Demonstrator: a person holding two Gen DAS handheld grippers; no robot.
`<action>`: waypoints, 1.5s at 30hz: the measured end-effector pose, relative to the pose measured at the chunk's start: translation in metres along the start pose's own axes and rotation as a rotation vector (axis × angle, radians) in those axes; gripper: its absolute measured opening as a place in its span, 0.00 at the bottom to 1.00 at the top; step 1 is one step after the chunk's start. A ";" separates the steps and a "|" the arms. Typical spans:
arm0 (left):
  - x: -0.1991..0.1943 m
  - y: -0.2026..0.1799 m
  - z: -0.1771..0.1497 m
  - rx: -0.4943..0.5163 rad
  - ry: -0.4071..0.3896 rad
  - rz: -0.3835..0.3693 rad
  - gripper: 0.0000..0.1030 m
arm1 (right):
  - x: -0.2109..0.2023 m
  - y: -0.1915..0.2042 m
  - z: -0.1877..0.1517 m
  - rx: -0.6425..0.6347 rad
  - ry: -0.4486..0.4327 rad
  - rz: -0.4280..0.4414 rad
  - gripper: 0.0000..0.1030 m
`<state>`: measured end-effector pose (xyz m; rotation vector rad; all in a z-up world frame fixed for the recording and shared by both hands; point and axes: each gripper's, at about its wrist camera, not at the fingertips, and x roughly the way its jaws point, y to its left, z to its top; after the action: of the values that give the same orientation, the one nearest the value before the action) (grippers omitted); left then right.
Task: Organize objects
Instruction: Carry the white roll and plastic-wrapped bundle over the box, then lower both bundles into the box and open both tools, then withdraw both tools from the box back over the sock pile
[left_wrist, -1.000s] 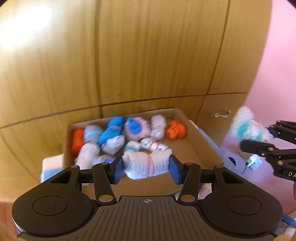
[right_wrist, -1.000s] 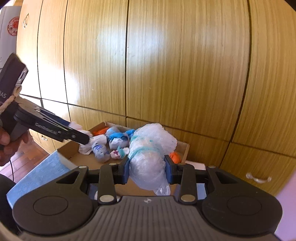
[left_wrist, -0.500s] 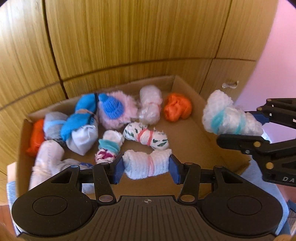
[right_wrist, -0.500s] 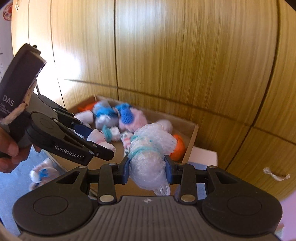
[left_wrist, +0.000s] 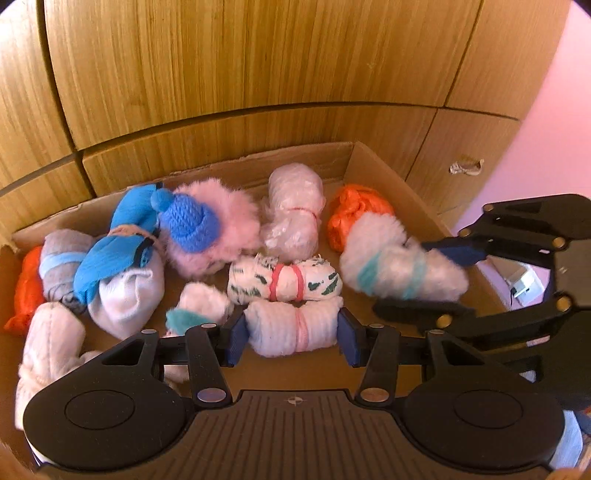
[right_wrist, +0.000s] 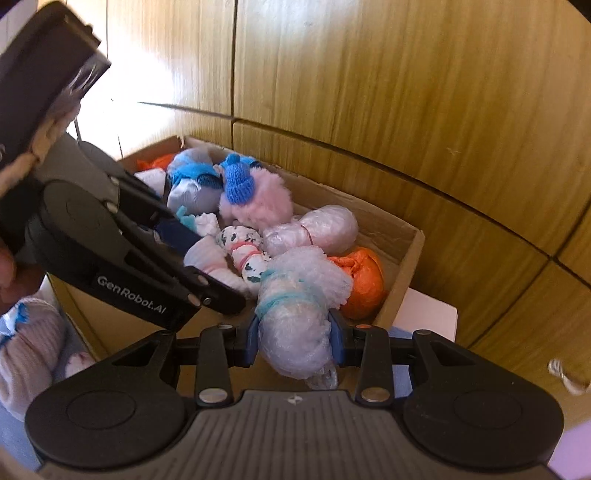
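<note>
"GenRobot.AI" in white on the left gripper (right_wrist: 221, 266) arm, other markings seemingly unreadable

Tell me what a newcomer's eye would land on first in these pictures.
First, the open cardboard box against the wood-panelled cabinets, crowded with soft rolled bundles; brightest are the fluffy pink bundle with a blue knitted cap near the back and the orange crinkled bundle in the right corner. Next, both tools over the box: the left gripper clamps a white ribbed roll tied with pink band, the right gripper a clear plastic-wrap bundle with teal band.
</note>
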<state>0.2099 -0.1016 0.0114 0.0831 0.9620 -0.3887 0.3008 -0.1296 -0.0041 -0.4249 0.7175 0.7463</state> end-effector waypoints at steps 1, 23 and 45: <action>-0.001 0.002 0.001 -0.007 -0.003 -0.005 0.55 | 0.003 0.000 0.001 -0.018 0.008 -0.003 0.33; -0.013 0.007 0.003 -0.063 0.000 -0.011 0.68 | -0.012 0.003 0.002 -0.046 -0.004 -0.042 0.48; -0.113 -0.001 -0.032 -0.066 -0.147 0.055 0.87 | -0.085 0.030 -0.008 0.112 -0.128 -0.084 0.65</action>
<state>0.1271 -0.0627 0.0847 0.0207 0.8246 -0.3078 0.2318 -0.1535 0.0485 -0.3007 0.6141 0.6447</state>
